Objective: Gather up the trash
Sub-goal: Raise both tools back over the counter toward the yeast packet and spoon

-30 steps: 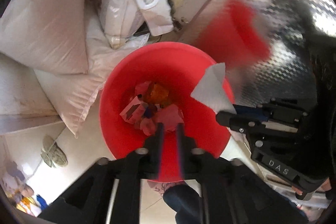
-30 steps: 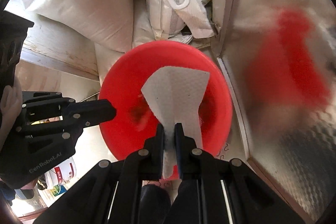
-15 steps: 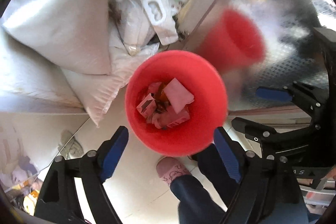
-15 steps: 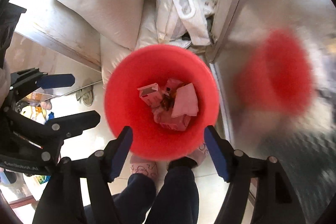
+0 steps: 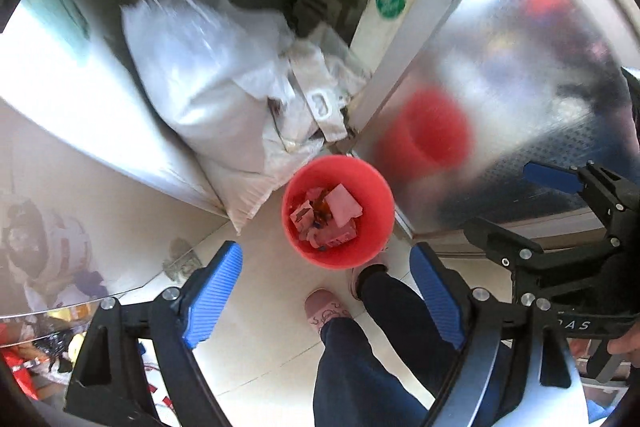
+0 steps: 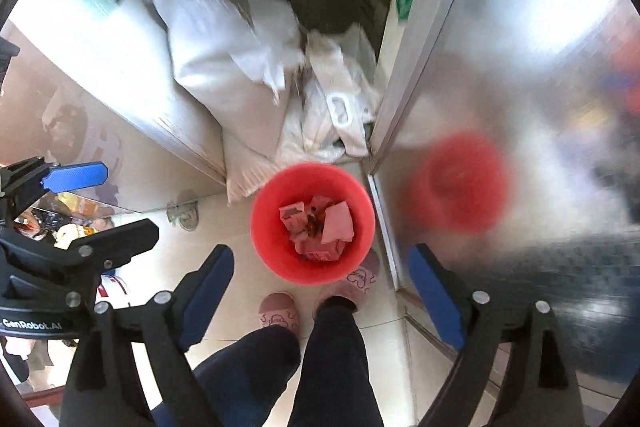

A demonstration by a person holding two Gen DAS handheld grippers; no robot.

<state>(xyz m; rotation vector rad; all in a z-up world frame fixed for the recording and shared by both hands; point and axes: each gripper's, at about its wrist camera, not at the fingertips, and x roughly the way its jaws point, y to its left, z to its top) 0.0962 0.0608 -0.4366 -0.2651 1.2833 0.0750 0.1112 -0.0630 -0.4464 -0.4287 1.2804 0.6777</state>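
A red bucket (image 5: 372, 183) stands on the tiled floor below both grippers; it shows in the right wrist view too (image 6: 268, 203). Inside lie crumpled paper scraps and a white napkin (image 5: 342, 205), also in the right wrist view (image 6: 338, 223). My left gripper (image 5: 326, 291) is open and empty, high above the bucket. My right gripper (image 6: 320, 291) is open and empty, also high above it. Each gripper shows at the edge of the other's view.
White sacks (image 5: 208, 83) lean in the corner behind the bucket. A shiny metal door (image 6: 520, 67) stands right of it and reflects the bucket. The person's legs and pink slippers (image 6: 280, 311) stand just in front of the bucket.
My right gripper opened and the white napkin dropped into the bucket. My left gripper opened too. Both grippers rose away from the bucket, which now looks smaller.
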